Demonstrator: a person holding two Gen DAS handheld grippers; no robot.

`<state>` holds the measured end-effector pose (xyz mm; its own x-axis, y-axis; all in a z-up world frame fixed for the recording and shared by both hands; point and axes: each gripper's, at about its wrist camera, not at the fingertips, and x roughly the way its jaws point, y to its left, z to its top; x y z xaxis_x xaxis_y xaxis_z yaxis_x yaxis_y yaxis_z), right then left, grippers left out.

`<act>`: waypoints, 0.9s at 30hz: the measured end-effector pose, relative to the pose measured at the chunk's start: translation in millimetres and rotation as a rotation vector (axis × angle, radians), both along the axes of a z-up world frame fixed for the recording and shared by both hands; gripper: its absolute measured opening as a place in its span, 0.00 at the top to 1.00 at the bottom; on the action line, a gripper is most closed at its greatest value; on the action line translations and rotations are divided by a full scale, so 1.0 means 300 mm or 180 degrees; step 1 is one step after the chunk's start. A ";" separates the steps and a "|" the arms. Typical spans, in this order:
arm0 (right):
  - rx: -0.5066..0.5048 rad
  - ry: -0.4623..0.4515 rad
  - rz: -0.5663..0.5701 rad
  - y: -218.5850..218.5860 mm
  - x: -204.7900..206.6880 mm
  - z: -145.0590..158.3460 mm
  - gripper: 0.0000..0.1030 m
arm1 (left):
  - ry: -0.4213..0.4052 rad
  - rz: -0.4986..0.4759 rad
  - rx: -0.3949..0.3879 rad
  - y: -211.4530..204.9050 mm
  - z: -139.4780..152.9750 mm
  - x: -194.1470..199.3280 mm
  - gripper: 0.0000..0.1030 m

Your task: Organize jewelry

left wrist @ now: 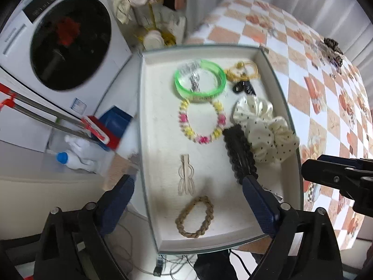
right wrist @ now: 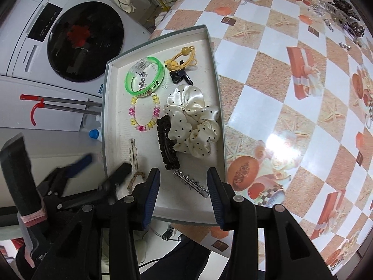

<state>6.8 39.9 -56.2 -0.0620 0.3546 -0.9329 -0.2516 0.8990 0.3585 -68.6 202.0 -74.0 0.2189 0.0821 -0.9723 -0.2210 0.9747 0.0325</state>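
A white-lined tray (left wrist: 160,144) (right wrist: 112,140) holds a green bangle (left wrist: 220,75), a pink-and-yellow bead bracelet (left wrist: 220,119), a cream dotted scrunchie (left wrist: 263,128), a black hair clip (left wrist: 240,154), a clear clip (left wrist: 186,175) and a brown braided tie (left wrist: 209,212). My left gripper (left wrist: 188,191) hangs above the tray's near end, open wide and empty, over the clear clip and the braided tie. My right gripper (right wrist: 184,184) is open above a silver clip (right wrist: 191,183) that lies flat on the tray floor, free of the pads.
The tray sits at the edge of a table with an orange-and-white checked cloth (right wrist: 279,81). More hair pieces (right wrist: 342,11) lie at its far corner. Left of the table stand a washing machine (left wrist: 70,42), red-tipped poles (left wrist: 46,109) and a blue-capped bottle (left wrist: 63,157).
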 end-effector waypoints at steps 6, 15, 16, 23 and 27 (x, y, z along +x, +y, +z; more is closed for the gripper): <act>0.0002 -0.0069 0.0021 0.005 0.003 0.041 0.56 | 0.0050 -0.0028 -0.0043 -0.013 0.031 -0.001 0.05; -0.0112 -0.0322 0.0131 0.026 0.015 0.126 0.48 | 0.0011 -0.0041 0.0025 -0.015 0.109 -0.002 0.05; -0.0113 -0.0347 0.0143 0.031 0.016 0.132 0.48 | 0.0000 -0.0043 0.0040 -0.015 0.122 -0.001 0.05; -0.0341 -0.0581 0.0301 0.062 0.020 0.222 0.22 | -0.0073 -0.0012 0.0056 -0.005 0.203 -0.003 0.05; -0.0459 -0.0704 0.0349 0.073 0.022 0.268 0.22 | -0.0133 0.0023 0.0063 0.001 0.259 -0.007 0.05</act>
